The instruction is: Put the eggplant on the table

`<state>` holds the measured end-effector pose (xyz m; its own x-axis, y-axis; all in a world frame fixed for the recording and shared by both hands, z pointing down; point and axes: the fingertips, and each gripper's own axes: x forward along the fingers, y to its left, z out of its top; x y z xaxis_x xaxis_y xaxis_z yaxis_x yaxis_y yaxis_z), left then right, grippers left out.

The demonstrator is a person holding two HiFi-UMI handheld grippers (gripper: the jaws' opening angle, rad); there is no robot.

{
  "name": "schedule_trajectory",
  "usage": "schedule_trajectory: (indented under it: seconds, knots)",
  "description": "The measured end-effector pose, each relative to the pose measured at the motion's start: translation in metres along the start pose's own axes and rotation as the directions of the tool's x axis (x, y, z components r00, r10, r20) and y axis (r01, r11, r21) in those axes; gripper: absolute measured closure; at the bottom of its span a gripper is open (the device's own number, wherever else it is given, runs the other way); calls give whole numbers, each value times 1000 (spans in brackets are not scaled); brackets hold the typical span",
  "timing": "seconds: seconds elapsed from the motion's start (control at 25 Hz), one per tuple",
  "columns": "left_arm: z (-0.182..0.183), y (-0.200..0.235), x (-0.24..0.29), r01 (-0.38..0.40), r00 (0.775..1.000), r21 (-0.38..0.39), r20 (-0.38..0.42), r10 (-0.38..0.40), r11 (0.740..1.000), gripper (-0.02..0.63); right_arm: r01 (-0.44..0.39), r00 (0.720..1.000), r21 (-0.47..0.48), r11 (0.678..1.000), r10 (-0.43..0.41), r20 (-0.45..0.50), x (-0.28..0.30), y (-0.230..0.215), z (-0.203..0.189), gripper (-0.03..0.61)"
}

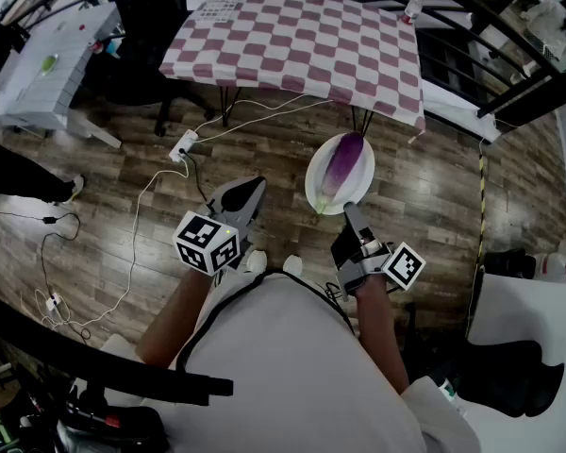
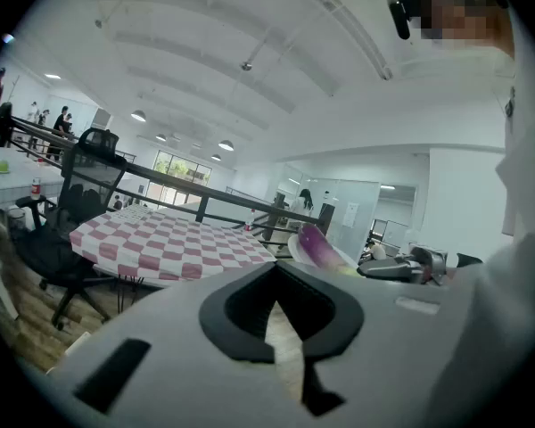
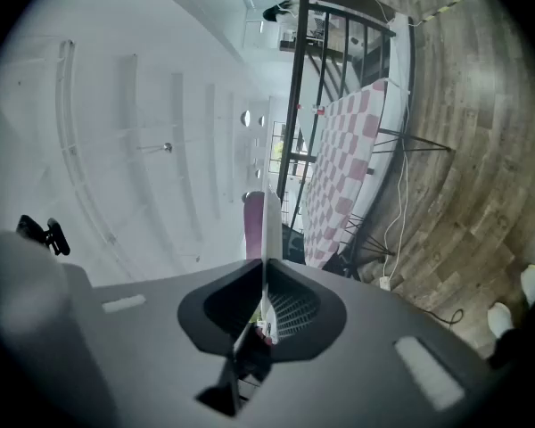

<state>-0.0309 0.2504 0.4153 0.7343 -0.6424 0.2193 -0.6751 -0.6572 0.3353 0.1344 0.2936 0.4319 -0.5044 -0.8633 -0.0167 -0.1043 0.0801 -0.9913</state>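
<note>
1. A wooden floor [image 1: 434,187] is being viewed from above, and everything else is standing on it or being held over it.
2. A tabletop [image 1: 302,41] is being covered by a red-and-white checked cloth at the far side of the scene, with a black office chair [image 1: 146,26] standing off its left edge.
3. A white plate [image 1: 361,179] is being held in the air over the floor, just short of the tabletop's near edge and not above the cloth.
4. The eggplant [image 1: 342,163], purple with a green stem end, is being carried lying lengthwise on the plate, its stem end turned toward the plate's near rim. It is not on the tabletop.
5. The right gripper [image 1: 352,213] is being used to carry the plate: its fingers are being pressed onto the near rim, and the plate is being seen edge-on between them in the right gripper view.
6. The left gripper [image 1: 256,190] is being held to the left of the plate, apart from it, its fingers being held together with nothing between them.
7. A white power strip [image 1: 184,146] is lying on the floor below the tabletop's near-left corner.
</note>
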Motion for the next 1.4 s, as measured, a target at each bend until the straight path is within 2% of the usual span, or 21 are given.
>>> schedule_trajectory:
  seconds: [1.4]
  knots:
    - [0,38,-37,72,997,7,-5,-71,997,608,3,997,-9,1000,-2,77,17,8,-46,548]
